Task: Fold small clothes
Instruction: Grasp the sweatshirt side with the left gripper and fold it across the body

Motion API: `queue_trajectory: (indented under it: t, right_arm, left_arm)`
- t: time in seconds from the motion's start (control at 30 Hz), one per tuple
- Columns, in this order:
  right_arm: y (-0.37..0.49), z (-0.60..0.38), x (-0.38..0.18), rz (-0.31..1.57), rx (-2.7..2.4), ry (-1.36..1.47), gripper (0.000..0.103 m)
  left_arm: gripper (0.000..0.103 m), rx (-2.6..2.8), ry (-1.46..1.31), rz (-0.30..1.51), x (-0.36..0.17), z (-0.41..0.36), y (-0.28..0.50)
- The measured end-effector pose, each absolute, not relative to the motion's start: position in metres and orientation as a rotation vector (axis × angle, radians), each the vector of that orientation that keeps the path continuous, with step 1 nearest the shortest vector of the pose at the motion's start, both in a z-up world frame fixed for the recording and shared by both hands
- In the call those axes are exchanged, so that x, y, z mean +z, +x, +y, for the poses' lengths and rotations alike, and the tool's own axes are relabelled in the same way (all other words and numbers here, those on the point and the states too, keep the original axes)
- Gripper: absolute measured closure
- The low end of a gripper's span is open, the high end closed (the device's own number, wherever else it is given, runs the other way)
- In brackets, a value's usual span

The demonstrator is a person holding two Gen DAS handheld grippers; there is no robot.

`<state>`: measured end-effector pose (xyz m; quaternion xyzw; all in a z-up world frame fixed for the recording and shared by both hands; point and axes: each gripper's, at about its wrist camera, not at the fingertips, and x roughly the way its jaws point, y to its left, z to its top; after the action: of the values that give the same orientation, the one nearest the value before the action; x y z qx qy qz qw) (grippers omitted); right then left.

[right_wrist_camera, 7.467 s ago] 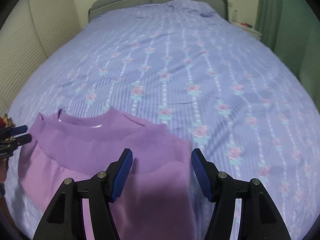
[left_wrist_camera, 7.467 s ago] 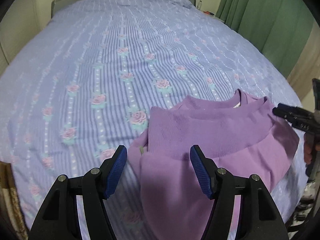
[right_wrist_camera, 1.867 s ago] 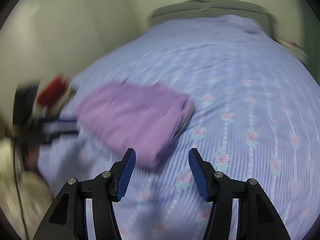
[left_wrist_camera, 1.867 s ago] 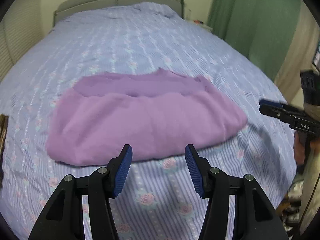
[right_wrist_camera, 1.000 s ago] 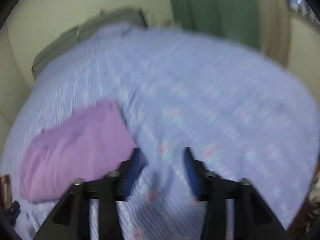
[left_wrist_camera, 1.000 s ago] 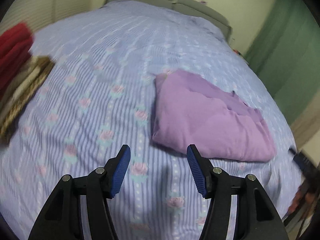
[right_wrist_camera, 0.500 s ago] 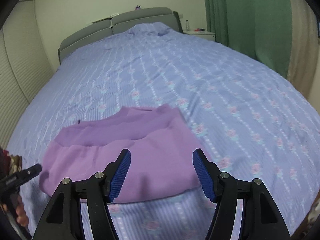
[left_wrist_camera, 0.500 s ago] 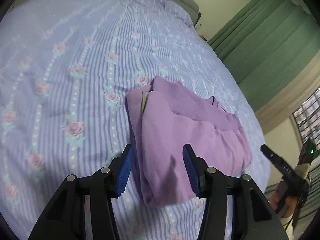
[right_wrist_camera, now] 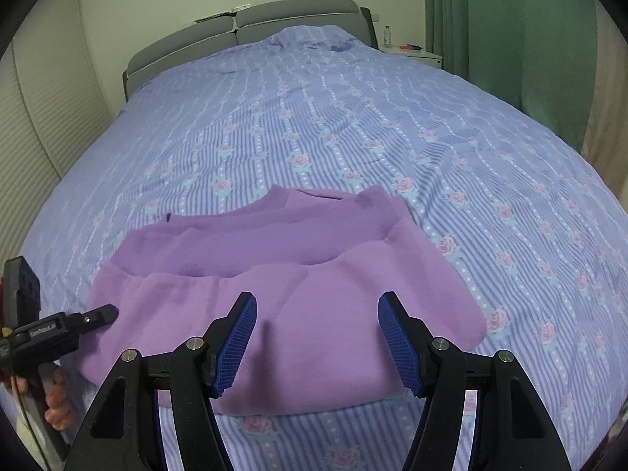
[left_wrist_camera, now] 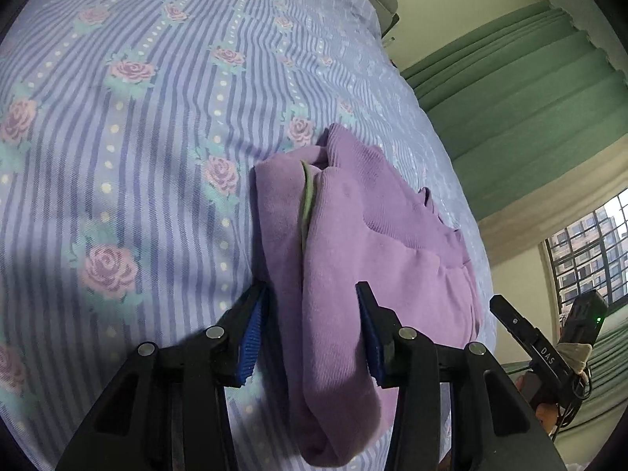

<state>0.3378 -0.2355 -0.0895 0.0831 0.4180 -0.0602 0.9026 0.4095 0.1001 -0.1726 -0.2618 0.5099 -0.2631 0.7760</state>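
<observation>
Purple knit sweater, already folded into a flat bundle, lies on the bed's striped rose-print bedspread, near the foot edge and well apart from the grey headboard. Ribbed collar side faces the headboard; the thick folded edge faces the foot of the bed. A thin green strip, likely a label or trim, shows in the sweater's end fold in the left wrist view.

Left claw sits at one short end of the sweater, its blue pads either side of the stacked layers, jaws closing with the bundle between them; pads not clearly pressing yet, so not a grip. Probably pinching that end so all layers lift together for another fold.

Right claw hovers over the sweater's near edge, jaws apart, nothing held, cloth below but not between the pads. Looks like it is lining up to take the matching edge so both ends move evenly.

Each claw shows in the other's view, at opposite ends of the sweater, a hand on the left handle. Green curtains and a bedside stand lie beyond the sweater, right of the headboard.
</observation>
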Motion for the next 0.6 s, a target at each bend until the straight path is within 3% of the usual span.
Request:
queue_trajectory:
  t: [0.07,0.23,0.6]
  right_arm:
    - [0.340,-0.232,-0.091,0.869,-0.121,0.166,0.038]
    - [0.343,-0.224,-0.094,0.877,-0.103,0.170,0.038]
    - [0.330,-0.225,-0.085,0.874,-0.022,0.201,0.038]
  left_arm:
    - [0.074,-0.579,-0.582,1.108,-0.173,0.098,0.409]
    - [0.084,-0.544,-0.570,1.126,-0.163,0.088,0.411]
    - [0.086,-0.384,-0.268,1.131,-0.058,0.033,0.396]
